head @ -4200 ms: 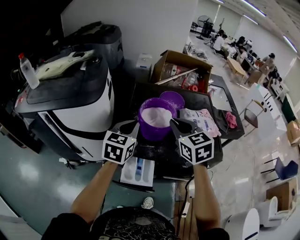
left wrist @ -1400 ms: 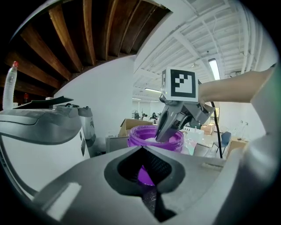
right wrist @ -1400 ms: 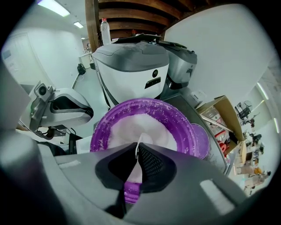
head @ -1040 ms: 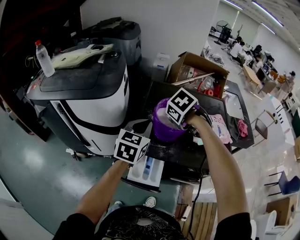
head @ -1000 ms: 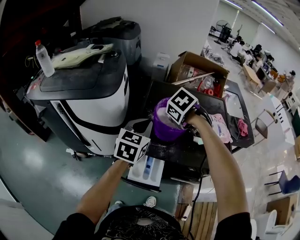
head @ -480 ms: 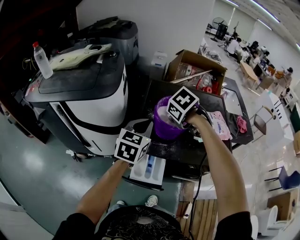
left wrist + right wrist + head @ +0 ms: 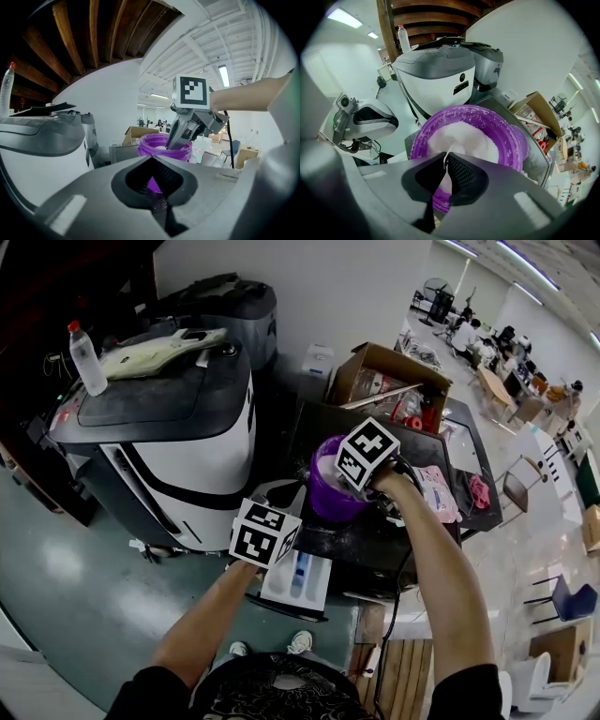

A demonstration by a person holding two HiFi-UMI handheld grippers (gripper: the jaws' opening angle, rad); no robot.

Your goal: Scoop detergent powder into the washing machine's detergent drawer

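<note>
Two clenched tongs: left tongs (image 7: 151,160) empty, right tongs (image 7: 446,156) pinching thin white scoop (image 7: 445,159) over purple tub (image 7: 509,140) w/ powder (image 7: 474,138).

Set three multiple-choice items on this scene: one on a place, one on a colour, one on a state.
1. Where does the bottle stand?
A. On the floor
B. On the grey machine
C. In someone's hand

2. What colour is the tub?
A. Green
B. Red
C. Purple

3. How do the left gripper's jaws stand?
A. Together, with nothing between
B. Wide apart
C. Clamped on the bottle

Answers:
1 B: the bottle stands upright on the machine's top, at the head view's left.
2 C: the tub's wall and rim are purple in all three views.
3 A: the left gripper view shows the jaw tips meeting with nothing between them.
</note>
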